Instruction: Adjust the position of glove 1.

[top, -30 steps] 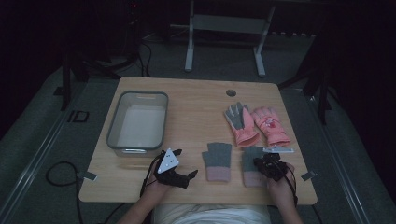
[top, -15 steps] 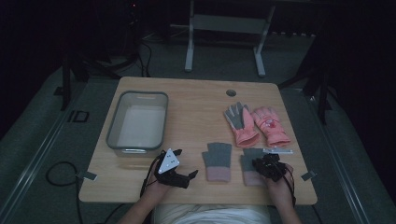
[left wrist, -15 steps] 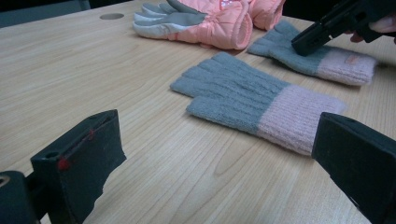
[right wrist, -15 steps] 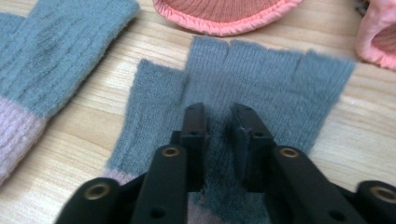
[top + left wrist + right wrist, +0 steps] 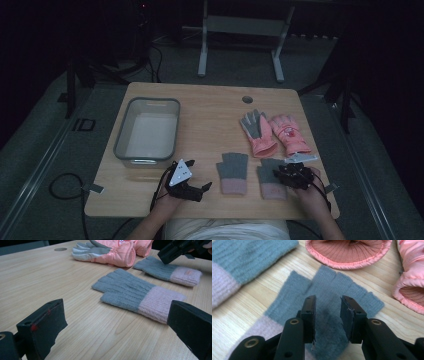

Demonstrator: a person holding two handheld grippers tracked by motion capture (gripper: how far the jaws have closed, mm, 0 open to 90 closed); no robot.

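Right gripper is down over the right-hand grey-and-pink knit glove, jaws parted a little with the grey knit showing in the gap between them; they have just been opening, and the pads are not pressing on the fabric. In the high view that gripper sits on the glove at the near right of the bench, the person's hand behind it. The glove lies flat, fingerless end pointing away, pink cuff towards the person. A small tab shows on its cuff in the left gripper view, but any writing on it is too small to read.

Just beside it to the left lies its partner, the second knit glove, same grey body and pink cuff, flat and apart from the first.

Left gripper rests low at the near edge of the bench, jaws spread wide with nothing between them; its view looks across bare wood at the second knit glove.

Farther back on the right, a pair of padded pink gloves lie side by side, touching, one with a grey palm up, the other carrying a small printed motif I cannot read. On the left side stands a clear rectangular tub. A round hole sits near the far edge of the bench.
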